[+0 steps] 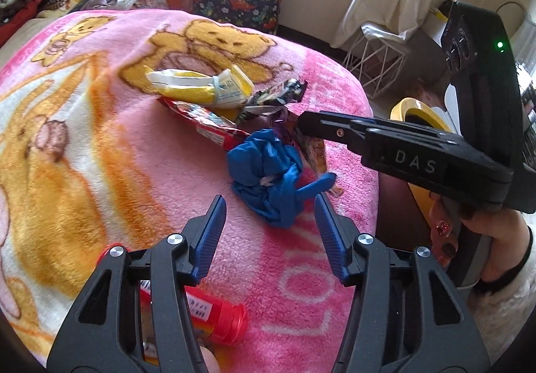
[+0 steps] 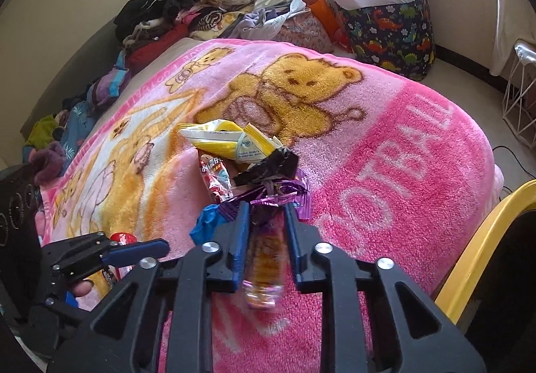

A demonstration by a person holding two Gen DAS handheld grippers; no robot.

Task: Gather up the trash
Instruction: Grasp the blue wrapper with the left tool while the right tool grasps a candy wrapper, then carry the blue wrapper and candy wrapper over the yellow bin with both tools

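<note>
A heap of trash is gathered near the middle of the pink blanket (image 2: 402, 145), toward its right edge: a yellow packet (image 1: 201, 85), a red wrapper (image 1: 207, 125), a black wrapper (image 2: 271, 165), a purple wrapper (image 2: 284, 195) and a crumpled blue glove (image 1: 268, 172). The left gripper (image 1: 269, 207) is held over the blue glove with its jaws partly apart; the glove lies between and just ahead of the tips, and no pad is seen pressing on it. The right gripper (image 2: 266, 215) is closed narrowly on the purple wrapper, whose clear orange-printed end hangs between the fingers. A red bottle (image 1: 214, 319) lies near the blanket's near edge, beneath the left gripper. A yellow bin (image 2: 475, 245) stands beside the blanket's right edge.
</note>
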